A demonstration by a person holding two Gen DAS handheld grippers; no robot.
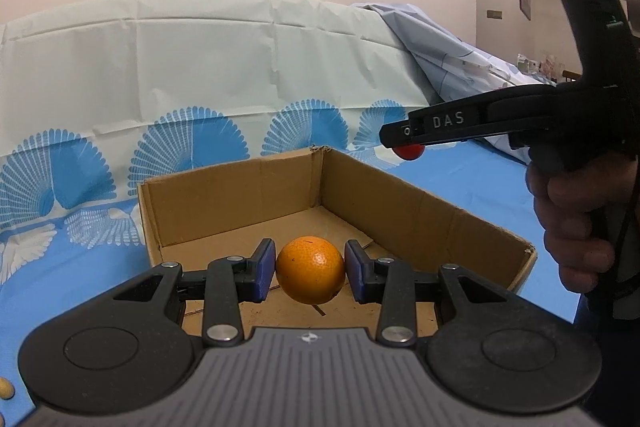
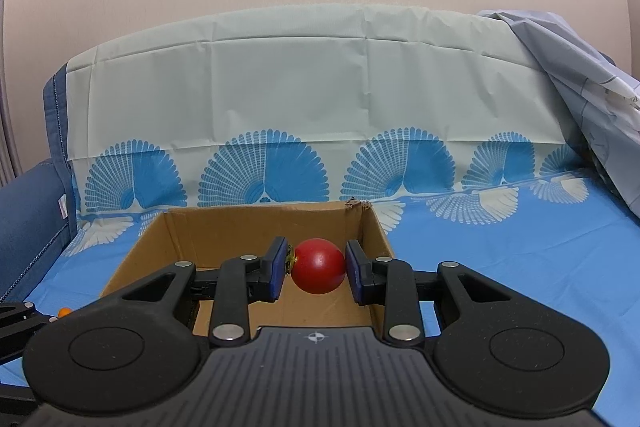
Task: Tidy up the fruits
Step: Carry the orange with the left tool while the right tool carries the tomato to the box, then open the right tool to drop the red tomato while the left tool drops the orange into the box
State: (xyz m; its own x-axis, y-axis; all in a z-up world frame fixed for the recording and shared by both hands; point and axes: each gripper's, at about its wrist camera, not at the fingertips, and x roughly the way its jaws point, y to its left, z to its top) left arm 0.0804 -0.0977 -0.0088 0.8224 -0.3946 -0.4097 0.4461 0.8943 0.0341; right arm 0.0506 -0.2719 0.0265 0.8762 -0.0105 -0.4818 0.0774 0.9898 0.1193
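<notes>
My left gripper (image 1: 310, 275) is shut on an orange (image 1: 310, 269) and holds it over the near part of an open cardboard box (image 1: 420, 211). My right gripper (image 2: 316, 273) is shut on a red tomato (image 2: 319, 259) and holds it above the same box (image 2: 224, 227), near its right wall. In the left wrist view the right gripper (image 1: 404, 141) comes in from the right, above the box's far right corner, with the tomato (image 1: 408, 151) showing under its tip. The box floor looks bare.
The box sits on a blue cloth (image 2: 520, 247) with fan patterns that rises up a backrest behind (image 2: 320, 75). A crumpled pale blue sheet (image 1: 460, 67) lies at the right. A small beige object (image 1: 6, 387) lies at the far left edge.
</notes>
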